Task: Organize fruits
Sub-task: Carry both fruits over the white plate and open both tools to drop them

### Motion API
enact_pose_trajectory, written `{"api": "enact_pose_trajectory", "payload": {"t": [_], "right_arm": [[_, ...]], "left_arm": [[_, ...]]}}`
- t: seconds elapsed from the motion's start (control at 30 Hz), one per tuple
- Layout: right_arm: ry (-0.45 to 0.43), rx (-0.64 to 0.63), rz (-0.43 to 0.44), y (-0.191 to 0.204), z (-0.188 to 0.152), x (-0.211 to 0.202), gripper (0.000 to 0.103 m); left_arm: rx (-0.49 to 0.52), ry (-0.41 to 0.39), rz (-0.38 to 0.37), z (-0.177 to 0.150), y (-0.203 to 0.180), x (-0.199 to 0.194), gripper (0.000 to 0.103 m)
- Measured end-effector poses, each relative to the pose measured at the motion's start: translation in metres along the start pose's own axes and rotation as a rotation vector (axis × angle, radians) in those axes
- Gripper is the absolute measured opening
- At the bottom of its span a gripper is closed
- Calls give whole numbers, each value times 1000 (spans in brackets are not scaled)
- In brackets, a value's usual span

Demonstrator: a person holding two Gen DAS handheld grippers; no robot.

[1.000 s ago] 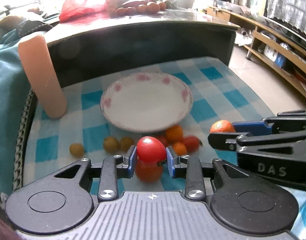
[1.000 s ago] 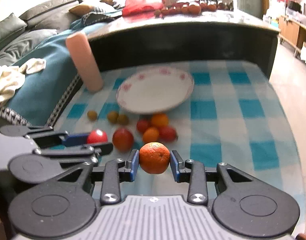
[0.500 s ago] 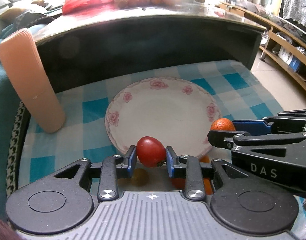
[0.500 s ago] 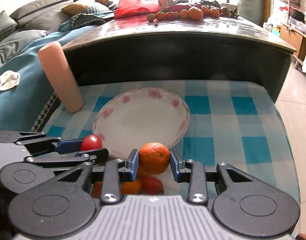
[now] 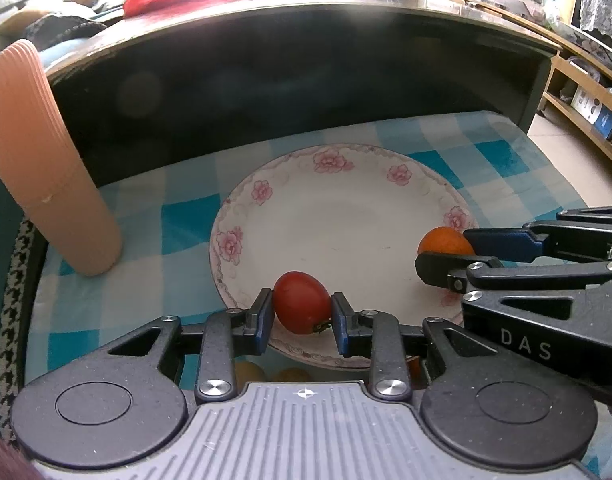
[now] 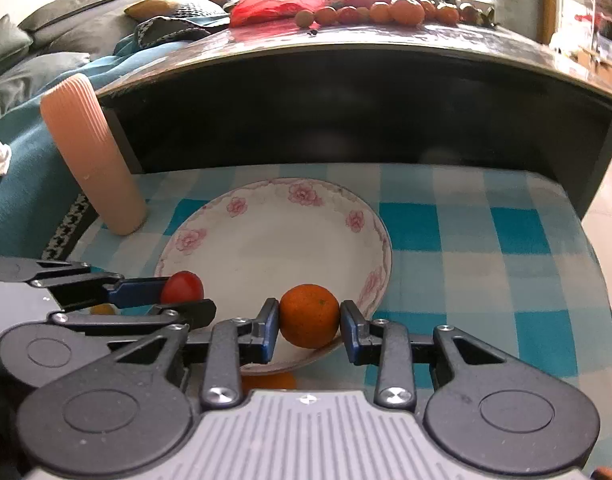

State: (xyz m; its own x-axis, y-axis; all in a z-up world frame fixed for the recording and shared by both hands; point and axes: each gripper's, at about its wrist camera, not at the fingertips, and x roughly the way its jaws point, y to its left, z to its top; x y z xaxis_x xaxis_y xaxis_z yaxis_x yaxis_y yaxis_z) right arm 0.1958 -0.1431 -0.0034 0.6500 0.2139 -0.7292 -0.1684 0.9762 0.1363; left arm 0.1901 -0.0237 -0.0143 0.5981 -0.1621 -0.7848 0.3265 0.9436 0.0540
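My left gripper (image 5: 302, 314) is shut on a red tomato (image 5: 301, 307) and holds it over the near rim of the white flowered plate (image 5: 338, 216). My right gripper (image 6: 310, 322) is shut on a small orange (image 6: 310, 316) over the plate's (image 6: 265, 240) near right rim. The orange also shows in the left wrist view (image 5: 444, 242), the tomato in the right wrist view (image 6: 182, 287). A few loose fruits (image 5: 289, 374) lie on the cloth under the grippers, mostly hidden.
A ribbed peach cylinder (image 5: 45, 168) stands left of the plate. A dark table (image 6: 346, 80) overhangs the back of the checked cloth (image 6: 506, 240), with a row of fruits (image 6: 386, 12) and a red bag (image 6: 273, 0) on top. A sofa is at left.
Both grippers have moved forward from above the loose fruits to over the plate's near rim, each still holding its fruit. The loose fruits have dropped out of sight beneath them.
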Motion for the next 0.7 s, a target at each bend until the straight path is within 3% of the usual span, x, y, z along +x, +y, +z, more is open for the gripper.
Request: {"api": "enact_pose_trajectory", "payload": {"t": [0.33, 0.7], "right_arm": [[-7, -44, 12, -2, 0, 6, 50], [-20, -45, -9, -3, 3, 3, 51]], "left_arm": [[23, 1, 24, 1, -3, -1, 40], [-6, -14, 21, 4, 2, -7, 54]]}}
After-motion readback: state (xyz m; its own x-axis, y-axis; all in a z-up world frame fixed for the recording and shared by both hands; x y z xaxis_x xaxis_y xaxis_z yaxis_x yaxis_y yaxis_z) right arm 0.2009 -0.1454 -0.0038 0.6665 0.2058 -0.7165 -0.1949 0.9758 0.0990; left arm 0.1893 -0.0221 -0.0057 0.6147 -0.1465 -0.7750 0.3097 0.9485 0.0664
